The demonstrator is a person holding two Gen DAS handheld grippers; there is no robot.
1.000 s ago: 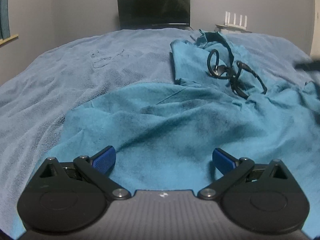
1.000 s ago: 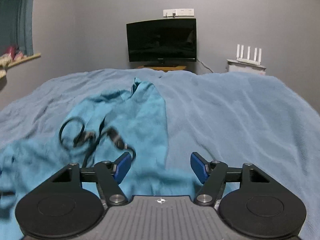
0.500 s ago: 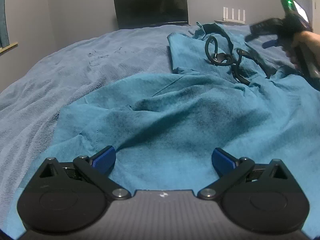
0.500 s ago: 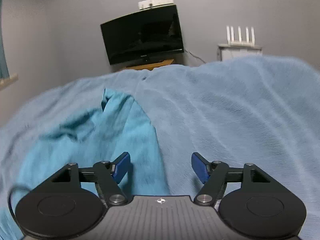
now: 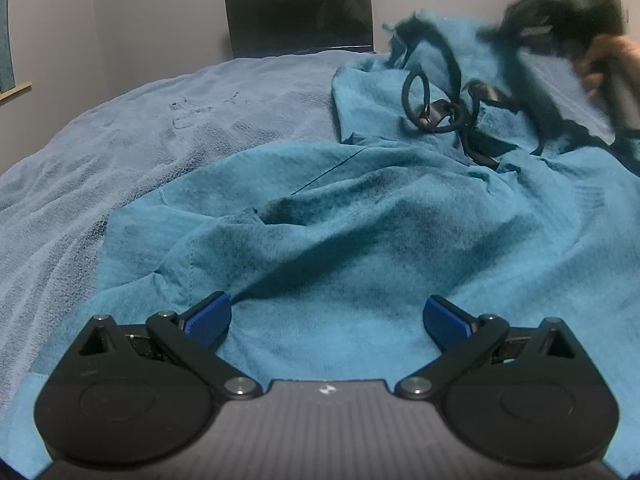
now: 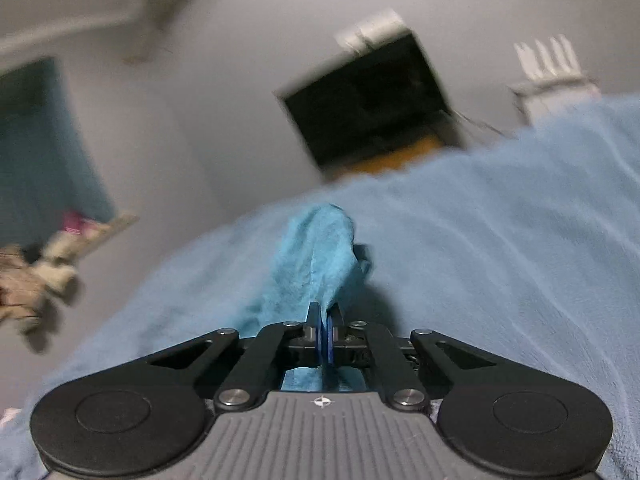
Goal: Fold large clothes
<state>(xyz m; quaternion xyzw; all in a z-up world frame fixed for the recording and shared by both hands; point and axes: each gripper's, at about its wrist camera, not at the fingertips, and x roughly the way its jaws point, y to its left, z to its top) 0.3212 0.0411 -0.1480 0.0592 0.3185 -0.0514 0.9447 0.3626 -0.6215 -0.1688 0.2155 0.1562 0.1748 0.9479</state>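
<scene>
A large teal garment (image 5: 360,224) lies rumpled on the blue blanket (image 5: 160,128), with a black graphic (image 5: 440,108) printed on its far part. My left gripper (image 5: 326,318) is open, its blue pads low over the garment's near hem. My right gripper (image 6: 325,330) is shut on a bunched far corner of the teal garment (image 6: 316,264) and holds it lifted above the blanket (image 6: 500,260). In the left wrist view the right gripper (image 5: 560,28) shows blurred at the top right, with a hand behind it.
A dark TV (image 5: 300,12) stands against the grey wall beyond the bed. A white router (image 6: 552,64) sits to its right. A window ledge with soft items (image 6: 44,264) is at the left.
My right gripper has shut on the garment's far corner and lifted it, tilting sharply. My left gripper has stayed open and edged closer to the hem.
</scene>
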